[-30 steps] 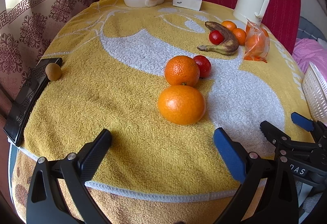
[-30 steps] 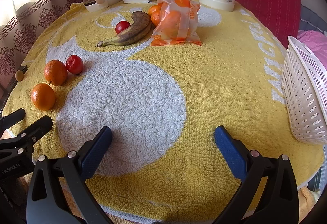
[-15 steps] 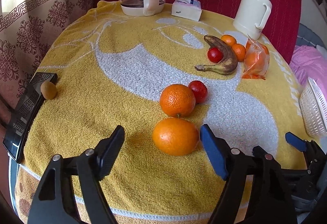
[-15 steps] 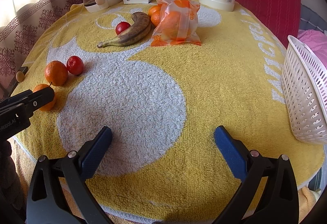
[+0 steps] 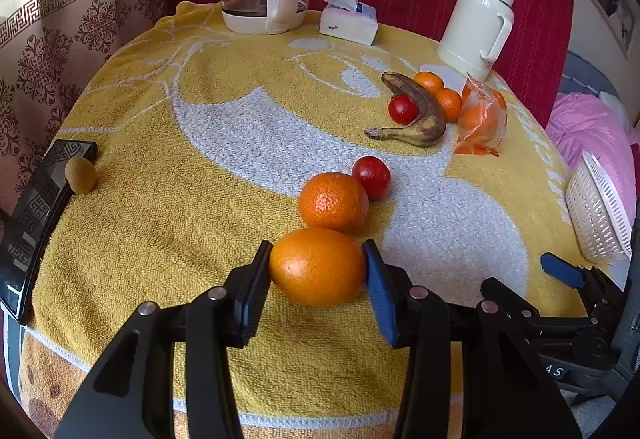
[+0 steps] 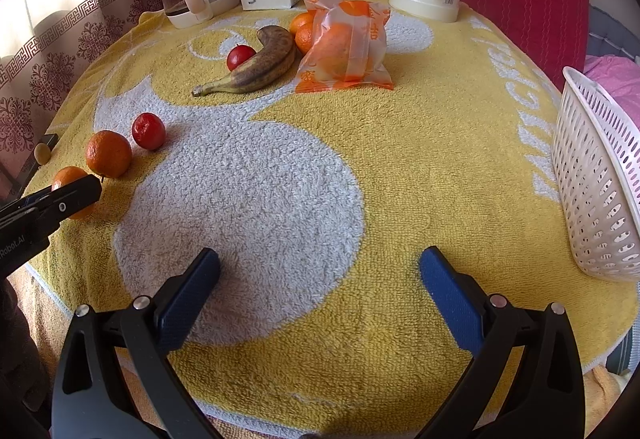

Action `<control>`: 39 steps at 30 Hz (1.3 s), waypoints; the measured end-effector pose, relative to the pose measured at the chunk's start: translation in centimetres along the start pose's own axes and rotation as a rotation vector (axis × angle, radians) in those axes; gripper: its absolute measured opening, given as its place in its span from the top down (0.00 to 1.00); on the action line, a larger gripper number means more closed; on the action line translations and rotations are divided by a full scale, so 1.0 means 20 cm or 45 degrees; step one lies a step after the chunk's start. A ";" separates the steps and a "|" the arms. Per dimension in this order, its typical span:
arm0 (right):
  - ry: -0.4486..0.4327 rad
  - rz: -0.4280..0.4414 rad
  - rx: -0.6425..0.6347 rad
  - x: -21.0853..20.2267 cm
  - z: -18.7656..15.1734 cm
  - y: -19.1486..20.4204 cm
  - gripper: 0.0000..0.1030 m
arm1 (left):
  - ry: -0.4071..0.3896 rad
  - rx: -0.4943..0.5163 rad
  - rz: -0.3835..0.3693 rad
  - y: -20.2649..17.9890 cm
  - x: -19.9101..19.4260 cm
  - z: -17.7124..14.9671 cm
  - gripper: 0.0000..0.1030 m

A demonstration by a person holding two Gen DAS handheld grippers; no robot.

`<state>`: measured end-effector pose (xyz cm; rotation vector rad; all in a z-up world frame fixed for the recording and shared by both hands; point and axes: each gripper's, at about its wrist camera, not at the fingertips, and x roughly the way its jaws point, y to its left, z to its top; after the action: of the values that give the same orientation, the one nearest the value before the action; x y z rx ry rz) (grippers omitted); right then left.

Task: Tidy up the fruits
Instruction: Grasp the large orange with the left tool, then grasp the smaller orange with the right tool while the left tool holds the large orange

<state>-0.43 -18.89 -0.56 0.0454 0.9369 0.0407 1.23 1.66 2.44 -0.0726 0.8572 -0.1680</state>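
Left wrist view, tool: left gripper [image 5: 318,271] closing on the large round orange fruit [image 5: 318,266]; both blue pads look to touch its sides, fruit still resting on the yellow-and-white terry towel [image 5: 168,223].
Left wrist view, fruit layout: smaller dimpled orange [image 5: 334,201] just beyond the gripped one, nearly touching; red round fruit [image 5: 372,177] at its far right. Further right: brown-spotted banana [image 5: 416,111], a second red fruit [image 5: 403,108], two small oranges, a clear bag of oranges [image 5: 480,119]. Small brown kiwi-like fruit [image 5: 81,175] at far left edge, beside a black patterned tray [image 5: 36,207].
Left wrist view, pose: gripper angled down and forward, low at the near edge of the table.
Right wrist view, tool: right gripper [image 6: 320,287] spread wide, nothing between the pads, over bare towel.
Right wrist view, target: white perforated plastic basket [image 6: 592,191] at right edge, tilted; no fruit visible in the part shown.
Right wrist view, pose: pitched down, idle at the near edge; left gripper's finger visible at far left across the big orange.
Progress: early. No fruit seen in the basket; first pick under way, every other piece still scattered.
Remaining (judgement): lift the orange, carry right to the basket, repeat for the rest.
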 end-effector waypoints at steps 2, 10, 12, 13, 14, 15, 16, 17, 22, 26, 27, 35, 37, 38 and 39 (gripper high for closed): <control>0.006 -0.011 -0.010 0.00 0.00 0.01 0.02 | -0.022 0.011 0.012 0.02 -0.03 0.00 0.56; -0.089 0.162 -0.051 -0.10 0.12 0.15 0.02 | -0.099 -0.021 0.094 0.17 -0.15 0.00 0.56; -0.112 0.232 -0.108 -0.11 0.15 0.25 0.04 | -0.121 -0.031 0.129 0.20 -0.18 0.01 0.56; -0.108 0.262 -0.137 -0.10 0.17 0.30 0.11 | -0.131 -0.039 0.145 0.22 -0.19 0.02 0.56; -0.093 0.293 -0.165 -0.08 0.18 0.35 0.16 | -0.140 -0.047 0.159 0.24 -0.20 0.02 0.56; -0.074 0.322 -0.185 -0.06 0.19 0.39 0.26 | -0.150 -0.055 0.172 0.26 -0.21 0.03 0.56; -0.052 0.353 -0.202 -0.03 0.20 0.43 0.31 | -0.159 -0.063 0.186 0.27 -0.22 0.03 0.56; -0.032 0.377 -0.212 0.00 0.22 0.46 0.33 | -0.164 -0.070 0.198 0.29 -0.23 0.03 0.56; -0.005 0.475 -0.244 0.05 0.27 0.59 0.46 | -0.159 -0.102 0.218 0.35 -0.23 0.04 0.56; 0.006 0.493 -0.277 0.08 0.29 0.66 0.48 | -0.141 -0.112 0.219 0.36 -0.21 0.05 0.56; 0.014 0.508 -0.280 0.09 0.28 0.67 0.51 | -0.137 -0.114 0.220 0.36 -0.21 0.05 0.56; 0.027 0.541 -0.293 0.13 0.29 0.71 0.59 | -0.115 -0.128 0.237 0.37 -0.17 0.05 0.56; 0.028 0.552 -0.282 0.13 0.28 0.69 0.59 | -0.114 -0.124 0.236 0.37 -0.17 0.05 0.56; 0.028 0.553 -0.274 0.13 0.28 0.68 0.59 | -0.114 -0.123 0.236 0.37 -0.17 0.04 0.56; 0.026 0.552 -0.266 0.12 0.28 0.67 0.59 | -0.114 -0.122 0.236 0.36 -0.17 0.04 0.56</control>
<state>5.27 -5.43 1.60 0.0539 0.9253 0.5406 0.57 9.42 4.60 -0.0896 0.7781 0.0497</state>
